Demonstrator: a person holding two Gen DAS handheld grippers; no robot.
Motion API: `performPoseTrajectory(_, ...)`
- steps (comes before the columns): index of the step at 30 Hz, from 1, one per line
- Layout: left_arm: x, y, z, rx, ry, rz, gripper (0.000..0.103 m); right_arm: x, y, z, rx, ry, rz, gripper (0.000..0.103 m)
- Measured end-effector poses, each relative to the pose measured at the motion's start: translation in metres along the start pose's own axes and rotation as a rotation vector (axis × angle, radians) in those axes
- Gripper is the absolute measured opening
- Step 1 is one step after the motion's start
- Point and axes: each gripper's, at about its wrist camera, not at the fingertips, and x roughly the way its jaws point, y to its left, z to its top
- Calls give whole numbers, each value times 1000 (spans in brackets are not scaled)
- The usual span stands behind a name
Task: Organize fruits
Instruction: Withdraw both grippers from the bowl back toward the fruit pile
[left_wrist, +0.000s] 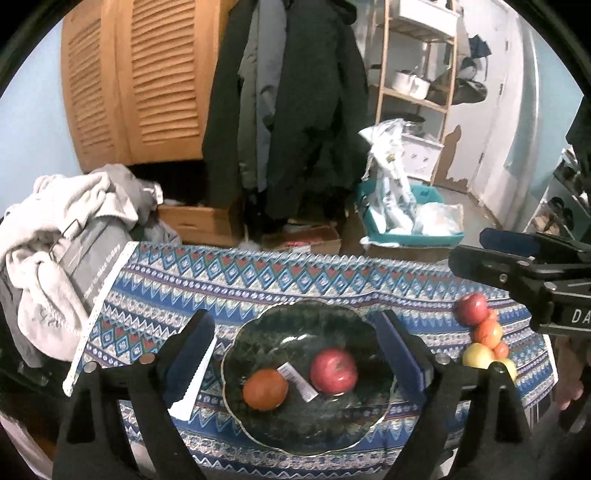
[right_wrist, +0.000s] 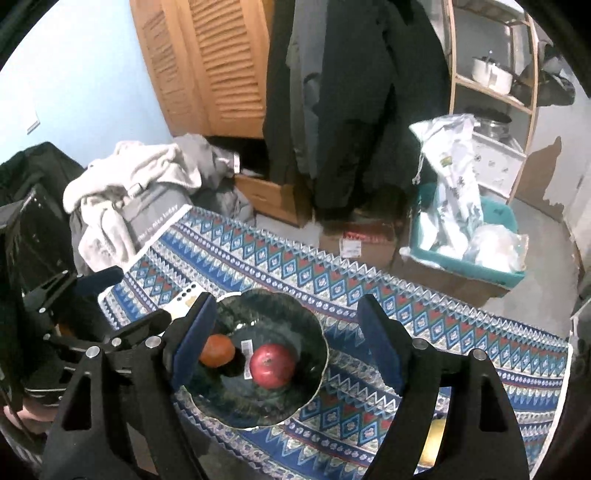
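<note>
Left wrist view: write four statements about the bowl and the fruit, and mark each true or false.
1. The dark bowl holds a red apple and an orange fruit. True.
2. A pile of fruit lies on the patterned tablecloth outside the bowl. True.
3. The left gripper is shut on the red apple. False: its jaws stand open with nothing between the pads.
4. The bowl is empty. False: it holds two fruits and a small label.

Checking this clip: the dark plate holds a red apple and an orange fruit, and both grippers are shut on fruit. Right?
Not quite. The plate does hold the red apple and orange fruit, but the left gripper and right gripper are open and hold nothing, as both wrist views show.
</note>
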Motion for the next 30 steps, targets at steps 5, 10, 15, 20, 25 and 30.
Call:
performPoseTrajectory(5, -13, -10, 8, 23, -38, 6, 91, -21, -4, 0, -15, -48, -18, 83)
performPoseTrajectory(10, -24, -18, 14, 38, -74, -3, 97, -37, -10, -2, -12, -77, -11, 83)
performPoseTrajectory(15, -30, -29, 17, 61, -95, -3, 99, -47, -19, -5, -6, -97, -25, 85)
performPoseTrajectory(20, -31, -39, 19, 79, -108, -11, 101, -53, -31, -9, 15, -102, -40, 85)
performPoseTrajectory(25, -27, -52, 20, 94, -104, -30, 101, -58, -47, -15, 42, -101, -62, 85)
performPoseTrajectory(30, -19, -71, 21, 123, -85, -45, 101, -63, -67, -25, 71, -97, -94, 85)
